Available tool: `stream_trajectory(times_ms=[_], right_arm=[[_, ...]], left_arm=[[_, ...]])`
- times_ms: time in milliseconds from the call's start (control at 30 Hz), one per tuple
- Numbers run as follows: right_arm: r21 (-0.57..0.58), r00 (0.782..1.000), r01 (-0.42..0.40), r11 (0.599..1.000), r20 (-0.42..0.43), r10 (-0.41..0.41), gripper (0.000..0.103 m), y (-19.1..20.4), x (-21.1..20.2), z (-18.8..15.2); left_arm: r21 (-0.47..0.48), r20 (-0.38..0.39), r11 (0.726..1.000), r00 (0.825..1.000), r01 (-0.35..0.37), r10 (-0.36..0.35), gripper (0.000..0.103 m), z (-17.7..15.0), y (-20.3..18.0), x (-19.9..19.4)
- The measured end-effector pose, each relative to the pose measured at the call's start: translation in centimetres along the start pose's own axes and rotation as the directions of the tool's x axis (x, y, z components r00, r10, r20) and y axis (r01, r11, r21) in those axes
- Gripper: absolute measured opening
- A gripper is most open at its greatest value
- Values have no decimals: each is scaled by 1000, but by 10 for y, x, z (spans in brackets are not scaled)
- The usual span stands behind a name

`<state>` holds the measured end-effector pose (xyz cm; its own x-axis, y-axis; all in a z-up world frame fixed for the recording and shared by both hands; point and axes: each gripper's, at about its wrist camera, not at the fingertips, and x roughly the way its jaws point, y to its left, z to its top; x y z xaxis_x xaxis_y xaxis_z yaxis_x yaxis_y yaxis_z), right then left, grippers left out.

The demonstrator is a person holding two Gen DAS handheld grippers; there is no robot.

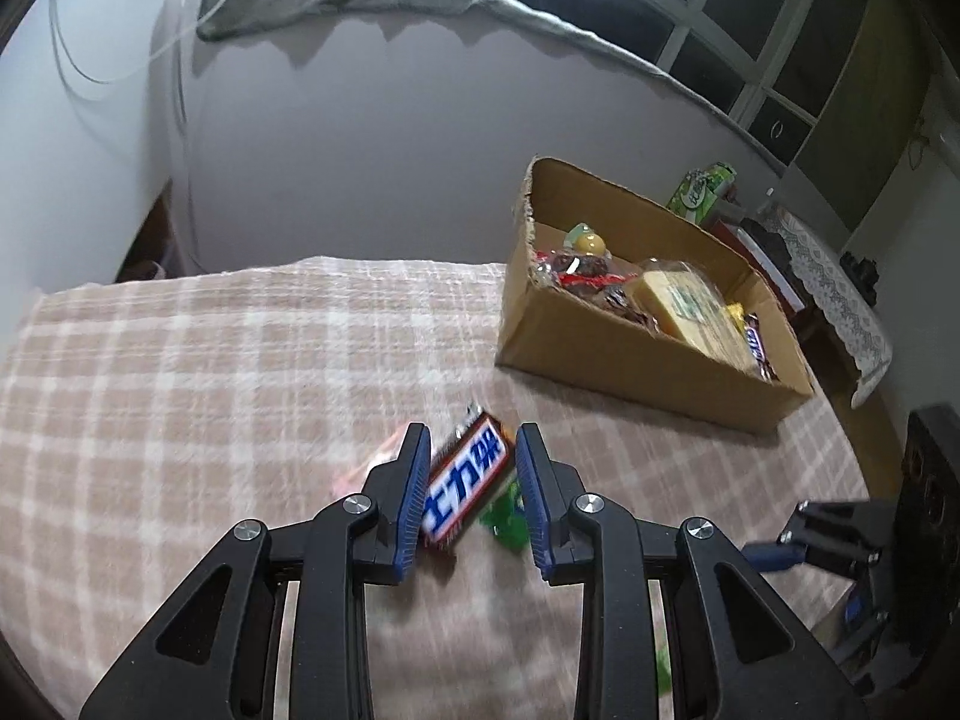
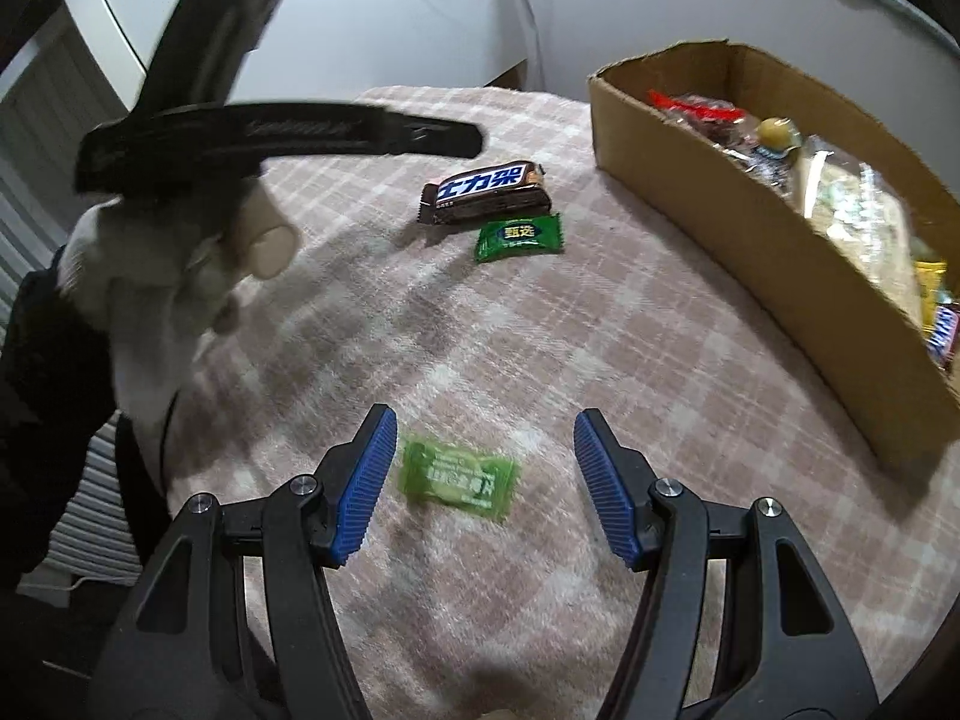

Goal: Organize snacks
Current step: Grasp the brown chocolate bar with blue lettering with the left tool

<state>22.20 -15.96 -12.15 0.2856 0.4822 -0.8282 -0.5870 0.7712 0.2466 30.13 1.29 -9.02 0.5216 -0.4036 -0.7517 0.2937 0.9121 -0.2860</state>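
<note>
left gripper [image 1: 474, 450] above chocolate bar [image 1: 468, 483], cardboard box [image 1: 630, 360] nearby, plaid cloth [image 1: 210, 390]

White 士力架 on brown chocolate bar [image 2: 486, 192], 甄选 on green candy wrapper [image 2: 519, 237]

A home is indicated, most likely a bedroom: a bed-like surface is covered by a pink plaid blanket [image 1: 210, 360], a dark multi-pane window [image 1: 750, 30] is set in a plain wall, and a lace-edged cloth [image 1: 840, 282] is draped over neighbouring furniture
</note>
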Motion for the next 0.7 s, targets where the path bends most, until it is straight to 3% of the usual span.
stream_trajectory(times_ms=[400,533,700], right_arm=[[1,986,-146,989,-84,145,64,-7,22,7],[-64,990,-108,992,-103,101,64,5,18,-3],[-79,989,-112,991,-110,103,64,11,11,-15]], left_arm=[[3,-72,998,996,58,-58,28,-3,4,21],[18,-77,998,995,63,-61,28,-14,2,18],[26,-77,998,995,65,-63,28,-26,-3,13]])
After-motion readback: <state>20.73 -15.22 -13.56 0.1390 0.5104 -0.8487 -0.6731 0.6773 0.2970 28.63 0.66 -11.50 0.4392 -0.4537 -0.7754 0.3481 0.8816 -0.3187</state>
